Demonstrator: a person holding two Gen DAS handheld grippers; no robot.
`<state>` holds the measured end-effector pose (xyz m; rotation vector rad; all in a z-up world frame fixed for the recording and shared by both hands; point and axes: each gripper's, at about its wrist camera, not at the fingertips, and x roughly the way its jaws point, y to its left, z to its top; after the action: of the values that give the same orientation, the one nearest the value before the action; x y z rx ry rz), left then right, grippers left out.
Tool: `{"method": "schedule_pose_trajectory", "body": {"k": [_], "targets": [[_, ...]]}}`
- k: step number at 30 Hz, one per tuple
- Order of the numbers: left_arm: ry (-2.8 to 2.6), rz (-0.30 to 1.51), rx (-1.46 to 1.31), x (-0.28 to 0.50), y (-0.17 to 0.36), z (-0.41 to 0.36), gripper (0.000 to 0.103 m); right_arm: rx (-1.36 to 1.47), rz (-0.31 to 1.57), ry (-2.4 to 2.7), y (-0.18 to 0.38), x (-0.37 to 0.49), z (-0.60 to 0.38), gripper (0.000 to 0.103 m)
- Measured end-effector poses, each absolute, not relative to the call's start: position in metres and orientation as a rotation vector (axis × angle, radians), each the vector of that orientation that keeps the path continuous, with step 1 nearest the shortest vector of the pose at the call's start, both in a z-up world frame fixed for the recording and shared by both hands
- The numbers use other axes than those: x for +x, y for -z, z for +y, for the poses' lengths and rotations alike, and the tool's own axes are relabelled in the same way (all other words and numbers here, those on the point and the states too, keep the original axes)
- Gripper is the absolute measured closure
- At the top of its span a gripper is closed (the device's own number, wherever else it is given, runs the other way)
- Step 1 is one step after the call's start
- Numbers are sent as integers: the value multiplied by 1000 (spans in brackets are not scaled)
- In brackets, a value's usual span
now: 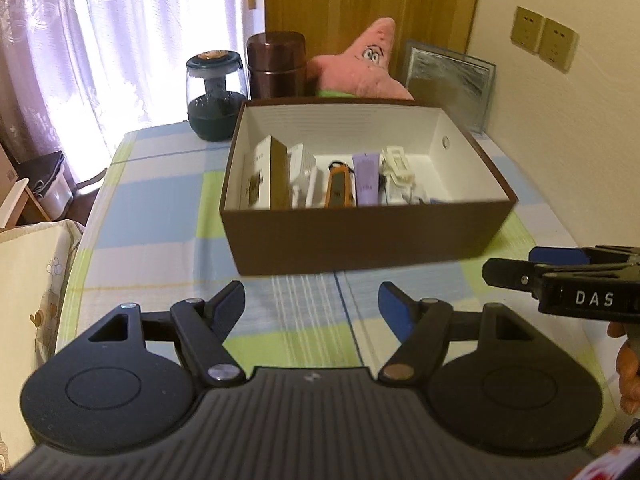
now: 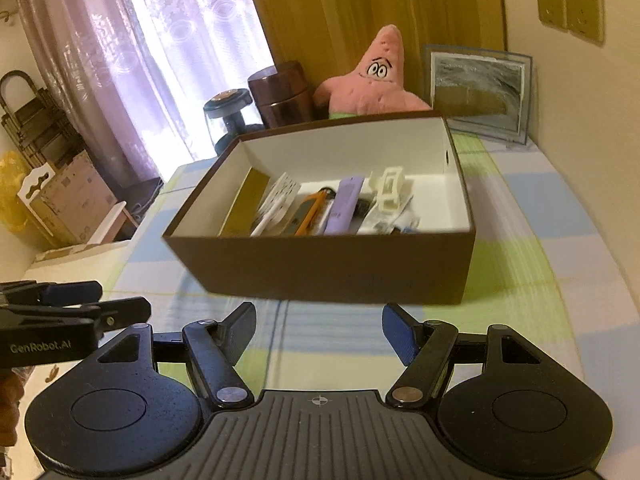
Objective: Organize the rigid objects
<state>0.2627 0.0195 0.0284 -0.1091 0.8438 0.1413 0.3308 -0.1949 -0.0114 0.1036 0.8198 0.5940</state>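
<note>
A brown open box (image 1: 360, 240) (image 2: 320, 268) with a white inside stands on the checked tablecloth. In it lie a white-and-gold carton (image 1: 266, 176) (image 2: 244, 204), a white item (image 1: 302, 174), an orange tool (image 1: 339, 186) (image 2: 310, 212), a purple tube (image 1: 367, 178) (image 2: 344, 204) and a cream clip (image 1: 396, 168) (image 2: 390, 188). My left gripper (image 1: 312, 300) is open and empty in front of the box. My right gripper (image 2: 319, 326) is open and empty, also in front of it. Each gripper shows at the edge of the other's view.
Behind the box stand a glass jar with dark lid (image 1: 216, 96), a brown metal canister (image 1: 276, 66), a pink star plush (image 1: 364, 64) (image 2: 372, 76) and a framed picture (image 1: 448, 80) (image 2: 480, 88). Curtains hang left. Cartons (image 2: 68, 200) sit on the floor at left.
</note>
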Motion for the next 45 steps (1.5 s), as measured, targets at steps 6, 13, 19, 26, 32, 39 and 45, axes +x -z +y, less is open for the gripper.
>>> {"method": "schedule_pose_trajectory", "body": {"k": [6, 13, 19, 26, 32, 39, 45], "targets": [[-113, 864, -103, 226, -27, 28, 33, 108, 830, -558, 10, 287, -190, 36], [-87, 874, -100, 182, -27, 38, 33, 120, 851, -537, 10, 240, -183, 36], [-53, 892, -93, 147, -22, 46, 33, 115, 871, -543, 15, 198, -171, 36], [-39, 916, -88, 113, -13, 52, 33, 111, 908, -542, 24, 160, -160, 36], [-28, 931, -94, 93, -7, 56, 33, 104, 926, -543, 30, 137, -151, 36], [-21, 938, -94, 78, -3, 59, 33, 89, 933, -535, 33, 123, -145, 36], [-21, 943, -100, 69, -1, 60, 33, 78, 942, -538, 35, 117, -144, 36]]}}
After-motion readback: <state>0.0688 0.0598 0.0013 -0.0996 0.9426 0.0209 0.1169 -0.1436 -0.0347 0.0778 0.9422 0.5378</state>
